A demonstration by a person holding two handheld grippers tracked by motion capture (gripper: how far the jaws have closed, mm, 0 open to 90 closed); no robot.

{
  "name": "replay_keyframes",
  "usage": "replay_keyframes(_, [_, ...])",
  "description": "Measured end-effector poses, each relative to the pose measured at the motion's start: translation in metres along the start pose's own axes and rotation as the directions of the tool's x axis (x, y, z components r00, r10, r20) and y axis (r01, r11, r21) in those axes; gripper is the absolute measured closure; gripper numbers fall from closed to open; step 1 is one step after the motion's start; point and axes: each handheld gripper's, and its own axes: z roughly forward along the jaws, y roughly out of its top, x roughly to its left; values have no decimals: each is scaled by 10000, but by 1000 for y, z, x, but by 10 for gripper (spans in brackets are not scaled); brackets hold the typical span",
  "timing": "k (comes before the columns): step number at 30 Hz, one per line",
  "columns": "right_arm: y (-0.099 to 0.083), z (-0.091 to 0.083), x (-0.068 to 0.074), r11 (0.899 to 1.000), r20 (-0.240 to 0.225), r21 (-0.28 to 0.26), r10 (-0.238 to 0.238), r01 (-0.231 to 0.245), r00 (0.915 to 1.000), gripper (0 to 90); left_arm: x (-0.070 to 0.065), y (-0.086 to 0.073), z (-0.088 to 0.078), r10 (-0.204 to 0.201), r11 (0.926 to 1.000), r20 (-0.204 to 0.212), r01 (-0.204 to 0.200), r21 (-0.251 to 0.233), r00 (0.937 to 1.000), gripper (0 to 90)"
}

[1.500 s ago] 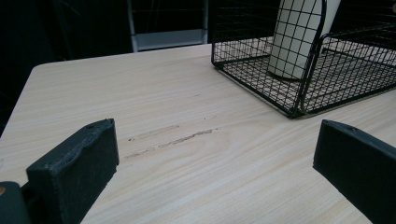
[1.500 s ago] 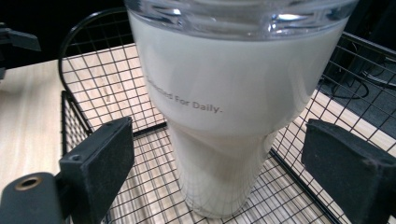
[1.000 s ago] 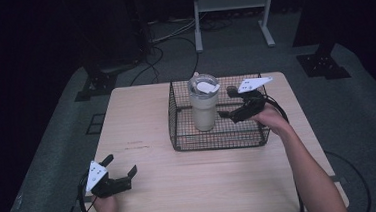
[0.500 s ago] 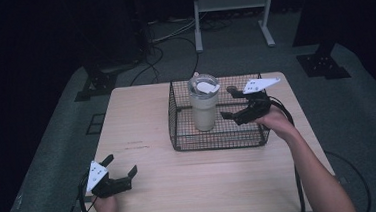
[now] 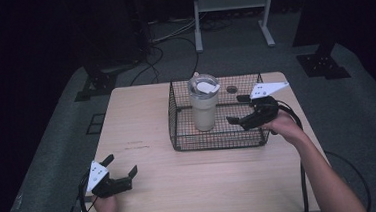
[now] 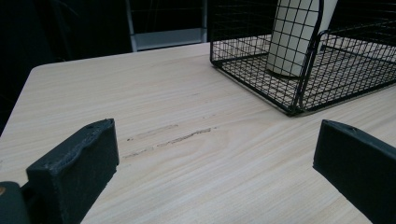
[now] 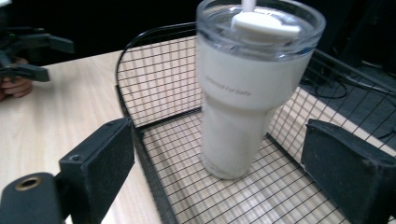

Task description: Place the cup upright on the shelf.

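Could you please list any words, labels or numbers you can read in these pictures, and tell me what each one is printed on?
One line of small grey print runs across the upper body of the white tumbler, which stands in the wire basket: too blurred to read.
No other readable text on the tumbler's lid, the basket or the wooden table.

We count one light wooden rectangular table [image 5: 181,186], one black wire-mesh basket [image 5: 180,136], one cream tumbler with a clear plastic lid [image 5: 203,107], and two black two-jaw handheld grippers: a left gripper [image 5: 121,168] and a right gripper [image 5: 236,110].
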Motion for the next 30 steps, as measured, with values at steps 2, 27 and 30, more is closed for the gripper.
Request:
replay_keyframes(2, [-3, -3, 2, 10000, -8, 80, -57, 57, 10000, 90, 0, 0, 0, -13, 10000, 0, 13, -4, 10000, 0])
replay_keyframes(27, [-37, -29, 31, 10000, -472, -51, -6, 4, 9989, 90, -1, 0, 1, 31, 10000, -22, -31, 31, 10000, 0])
replay_keyframes(30, [-42, -30, 33, 10000, -500, -52, 55, -58, 9987, 90, -1, 0, 0, 29, 10000, -25, -29, 34, 10000, 0])
